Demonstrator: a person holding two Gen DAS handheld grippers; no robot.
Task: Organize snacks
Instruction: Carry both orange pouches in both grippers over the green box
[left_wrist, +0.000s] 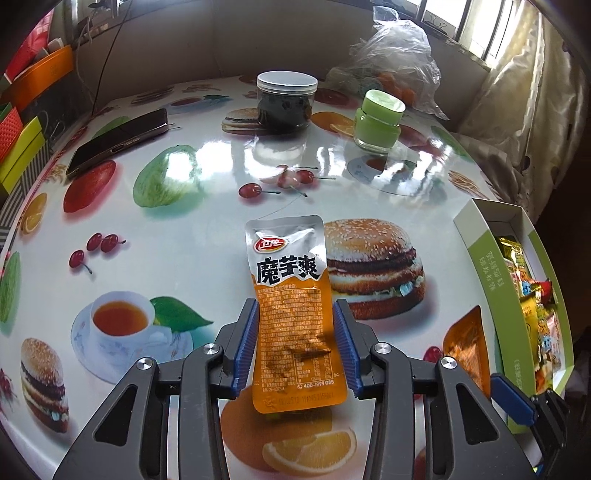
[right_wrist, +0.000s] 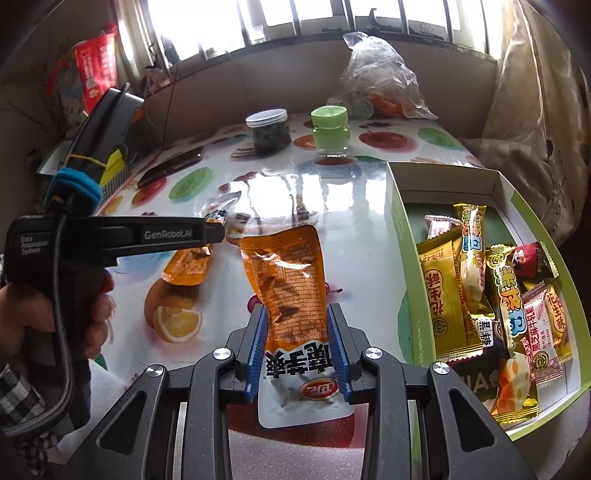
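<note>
Mid-sort. My left gripper (left_wrist: 297, 347) pinched orange konjac pouch (left_wrist: 291, 314) just above table (left_wrist: 184, 229). My right gripper (right_wrist: 297, 350) clamped second pouch (right_wrist: 291, 295) beside snack box (right_wrist: 406, 236). Next, I judged: carry both over box, release among wrapped sweets (right_wrist: 498, 295).

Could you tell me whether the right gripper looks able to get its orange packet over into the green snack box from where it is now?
Probably yes. The right gripper is shut on its orange packet, the green snack box lies open-topped just beside it, and nothing stands between them.
</note>
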